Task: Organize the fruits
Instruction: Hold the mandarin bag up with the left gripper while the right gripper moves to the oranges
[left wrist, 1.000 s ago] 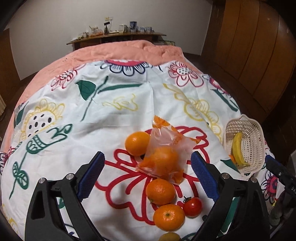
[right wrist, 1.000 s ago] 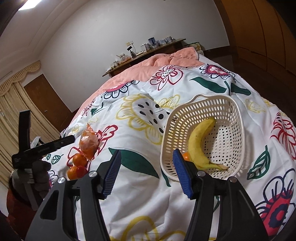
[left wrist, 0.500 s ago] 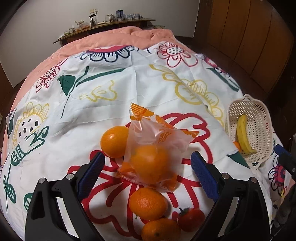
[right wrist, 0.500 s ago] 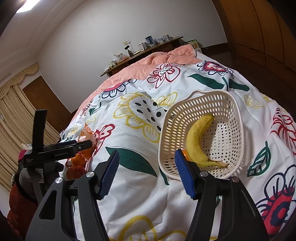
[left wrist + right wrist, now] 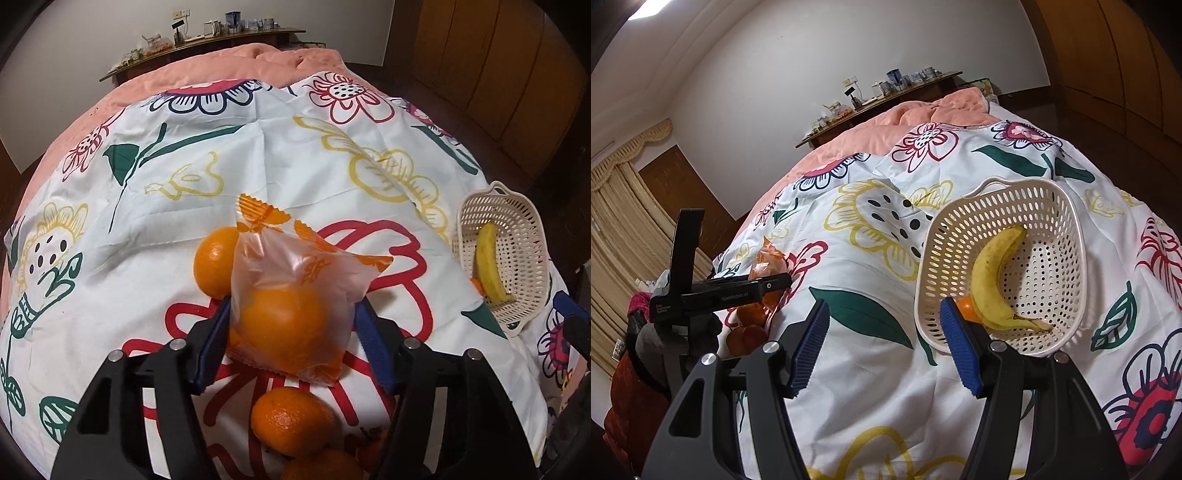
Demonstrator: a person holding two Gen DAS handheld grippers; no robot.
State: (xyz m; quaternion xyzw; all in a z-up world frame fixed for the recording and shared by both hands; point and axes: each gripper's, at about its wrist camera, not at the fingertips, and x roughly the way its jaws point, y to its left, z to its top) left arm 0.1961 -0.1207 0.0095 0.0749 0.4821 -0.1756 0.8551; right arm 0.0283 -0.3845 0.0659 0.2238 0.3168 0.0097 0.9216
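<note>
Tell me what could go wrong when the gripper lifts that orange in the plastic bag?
1. The left hand-held gripper, whose jaws have just been closing, squeezes the round orange wrapped in a clear plastic bag. The slick plastic might let it slide out.
2. A loose bare orange touches the bag and may roll away across the flowered white bedspread.
3. The cream perforated plastic basket sits tilted beside the right hand-held gripper, so fruit dropped in could tip it.
</note>
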